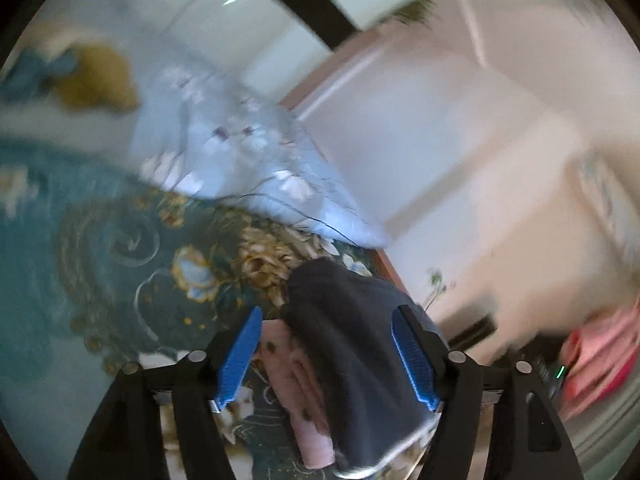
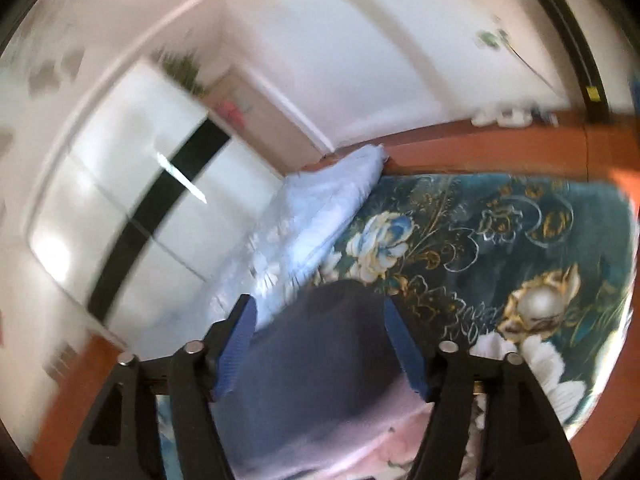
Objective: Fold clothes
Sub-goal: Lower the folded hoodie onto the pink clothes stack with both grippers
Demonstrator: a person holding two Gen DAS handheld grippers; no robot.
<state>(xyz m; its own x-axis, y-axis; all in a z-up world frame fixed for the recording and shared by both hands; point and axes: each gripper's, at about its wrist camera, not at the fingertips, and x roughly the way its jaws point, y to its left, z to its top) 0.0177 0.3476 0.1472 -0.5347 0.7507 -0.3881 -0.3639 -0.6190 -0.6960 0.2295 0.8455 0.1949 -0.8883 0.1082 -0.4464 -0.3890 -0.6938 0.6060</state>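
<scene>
Navy garment (image 1: 352,356) — long axis running away from left hand-held gripper (image 1: 328,354).

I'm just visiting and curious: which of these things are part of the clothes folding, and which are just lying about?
Part of the job:
dark navy garment
pink garment
left hand-held gripper
right hand-held gripper

Just lying about:
pale blue floral pillow
teal floral bedspread
mustard and blue clothes, blurred

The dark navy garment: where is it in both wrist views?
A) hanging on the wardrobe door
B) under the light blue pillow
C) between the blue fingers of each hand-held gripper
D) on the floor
C: the dark navy garment lies between the fingers of the left hand-held gripper and of the right hand-held gripper.
</scene>
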